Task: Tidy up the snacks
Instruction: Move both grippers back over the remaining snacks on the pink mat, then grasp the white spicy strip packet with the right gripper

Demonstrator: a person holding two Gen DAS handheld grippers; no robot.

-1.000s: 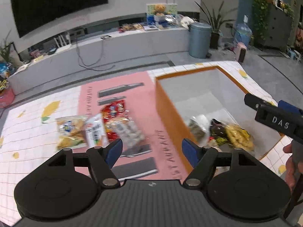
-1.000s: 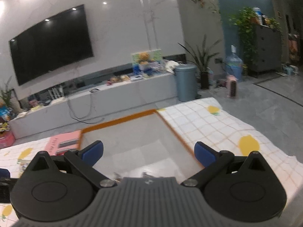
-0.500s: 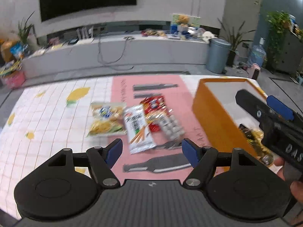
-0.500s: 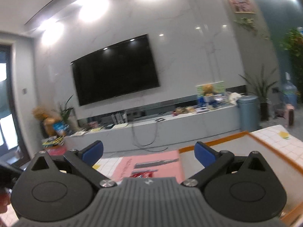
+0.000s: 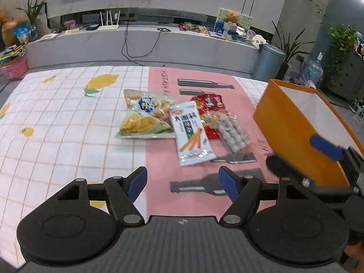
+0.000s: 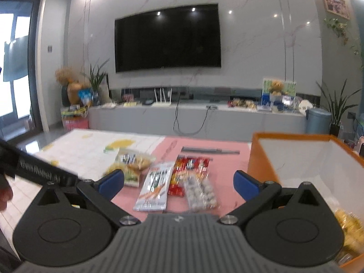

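Observation:
Several snack packs lie together on the pink mat (image 5: 195, 84): a yellow chip bag (image 5: 145, 118), a white stick-snack pack (image 5: 191, 134) (image 6: 155, 185), a red pack (image 5: 210, 109) (image 6: 188, 170) and a clear pack of round sweets (image 5: 232, 134) (image 6: 200, 193). An orange box (image 5: 293, 127) (image 6: 261, 159) stands to their right with a yellow pack (image 6: 348, 225) inside. My left gripper (image 5: 183, 183) is open, empty, just short of the snacks. My right gripper (image 6: 178, 183) is open and empty too, in front of the same pile; its blue finger (image 5: 325, 145) shows beside the box.
A white lemon-print checked cloth (image 5: 56, 122) covers the table under the mat. Behind stand a low grey TV bench (image 6: 193, 118), a wall TV (image 6: 168, 38), a grey bin (image 5: 270, 61), plants and a dark cabinet (image 5: 348, 72). A hand (image 6: 4, 195) shows at the left edge.
Both grippers swung left, away from over the box, and sank toward the snack pile. The right view went from the box interior to the snacks. Both stayed open.

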